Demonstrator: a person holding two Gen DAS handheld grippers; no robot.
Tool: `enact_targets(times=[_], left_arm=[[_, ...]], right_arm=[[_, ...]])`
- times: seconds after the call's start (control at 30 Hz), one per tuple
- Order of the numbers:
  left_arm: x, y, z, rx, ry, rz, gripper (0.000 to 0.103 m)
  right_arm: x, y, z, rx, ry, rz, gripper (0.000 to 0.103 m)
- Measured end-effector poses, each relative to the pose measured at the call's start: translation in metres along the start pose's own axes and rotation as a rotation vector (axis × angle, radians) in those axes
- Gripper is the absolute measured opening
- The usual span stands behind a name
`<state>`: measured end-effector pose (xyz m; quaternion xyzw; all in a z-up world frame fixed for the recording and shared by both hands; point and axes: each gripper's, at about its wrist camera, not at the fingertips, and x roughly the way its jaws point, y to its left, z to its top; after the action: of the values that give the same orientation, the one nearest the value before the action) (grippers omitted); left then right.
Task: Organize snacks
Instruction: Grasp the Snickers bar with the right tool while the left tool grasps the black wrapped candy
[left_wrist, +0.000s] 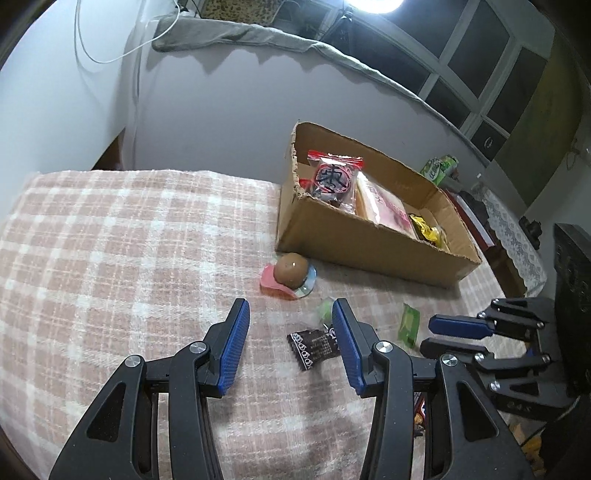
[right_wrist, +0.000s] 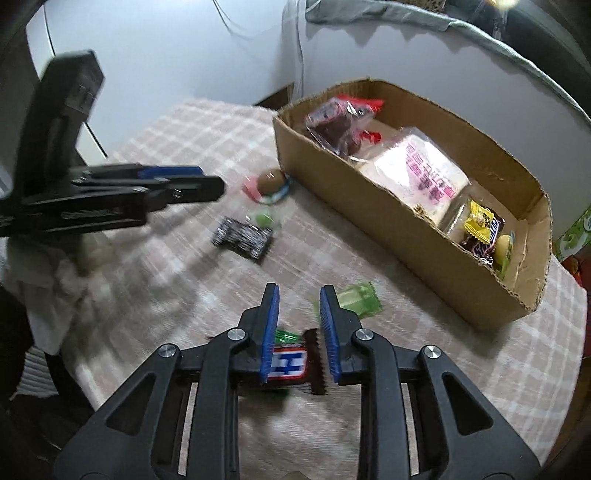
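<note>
So the cardboard box (left_wrist: 369, 240) at 1 o'clock already holds the sorted snacks, and loose ones are scattered on the blanket (left_wrist: 110, 258). The right gripper (right_wrist: 298, 328) is squeezed onto a chocolate bar (right_wrist: 291, 363). The left gripper (left_wrist: 291, 332) is half open and empty over the black wrapper (left_wrist: 314, 347).

Box (left_wrist: 369, 247) on blanket (left_wrist: 110, 240) (snacks (left_wrist: 373, 201) inside), egg (left_wrist: 291, 269) before it.

The left tool (left_wrist: 290, 314) tilts downward with its blue pads parted and nothing between them. The right tool (right_wrist: 297, 299) pitches down more steeply just off its right side, its pads drawn close together, pinching a wrapped bar near their base.
</note>
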<state>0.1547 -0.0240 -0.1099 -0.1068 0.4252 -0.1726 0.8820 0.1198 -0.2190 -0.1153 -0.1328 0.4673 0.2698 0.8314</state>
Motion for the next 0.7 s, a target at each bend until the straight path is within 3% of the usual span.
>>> enact_targets(times=[0.27, 0.53, 0.6, 0.67, 0.7], left_arm=[[-0.002, 0.004, 0.0, -0.013, -0.007, -0.009, 0.045], [-0.013, 0.003, 0.001, -0.008, -0.025, -0.013, 0.045], [-0.013, 0.003, 0.001, -0.008, -0.024, -0.012, 0.045], [-0.014, 0.003, -0.001, -0.005, -0.021, -0.012, 0.045], [-0.015, 0.003, -0.002, -0.004, -0.02, -0.012, 0.045]], right_arm=[[-0.001, -0.005, -0.02, -0.072, 0.098, -0.023, 0.024], [-0.03, 0.008, -0.032, -0.123, 0.031, 0.042, 0.024], [-0.031, 0.019, -0.031, -0.185, 0.022, 0.043, 0.031], [-0.028, 0.03, -0.032, -0.249, 0.03, 0.03, 0.048], [-0.025, 0.034, -0.032, -0.274, 0.035, 0.025, 0.049]])
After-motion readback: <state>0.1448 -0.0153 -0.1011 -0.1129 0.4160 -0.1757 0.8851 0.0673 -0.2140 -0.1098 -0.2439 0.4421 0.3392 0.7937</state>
